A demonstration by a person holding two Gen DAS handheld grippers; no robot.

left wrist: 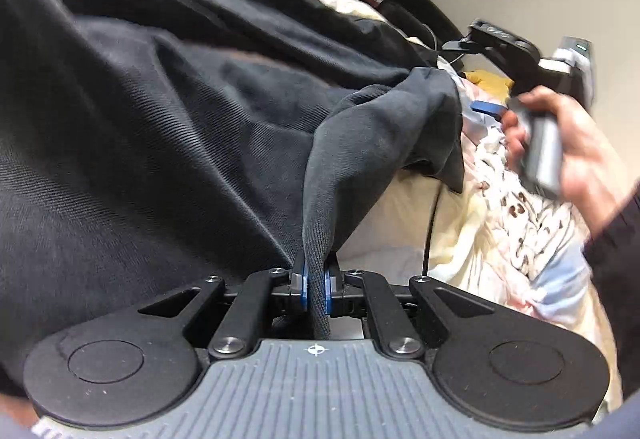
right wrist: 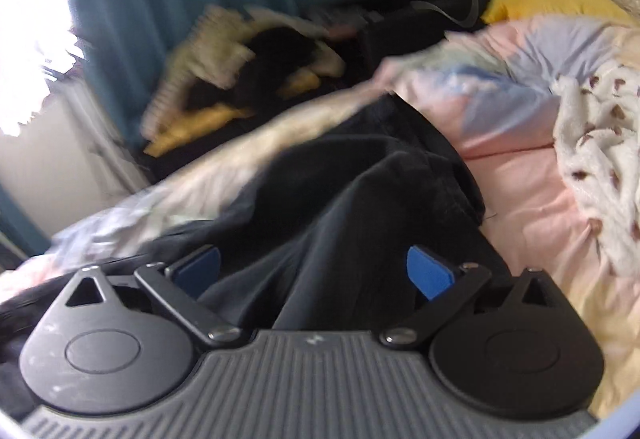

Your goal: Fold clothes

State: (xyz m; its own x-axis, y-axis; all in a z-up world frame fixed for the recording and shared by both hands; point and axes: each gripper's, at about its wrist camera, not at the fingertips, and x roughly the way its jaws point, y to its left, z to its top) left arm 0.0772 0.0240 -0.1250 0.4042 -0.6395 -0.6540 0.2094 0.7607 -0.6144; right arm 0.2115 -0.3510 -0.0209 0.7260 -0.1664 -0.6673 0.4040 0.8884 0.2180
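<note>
A dark garment [left wrist: 160,127] is spread in folds over the bed [right wrist: 532,207], on a pink sheet. One bunched edge of it is pinched between the blue pads of the left gripper [left wrist: 316,285], whose jaws are closed tight on the cloth. The right gripper [right wrist: 316,275] is held over the garment with its jaws spread wide; cloth lies between the pads, which are not pressed on it. In the left wrist view, the right gripper is seen in a hand [left wrist: 568,147], beside a patterned blanket [left wrist: 516,215].
</note>
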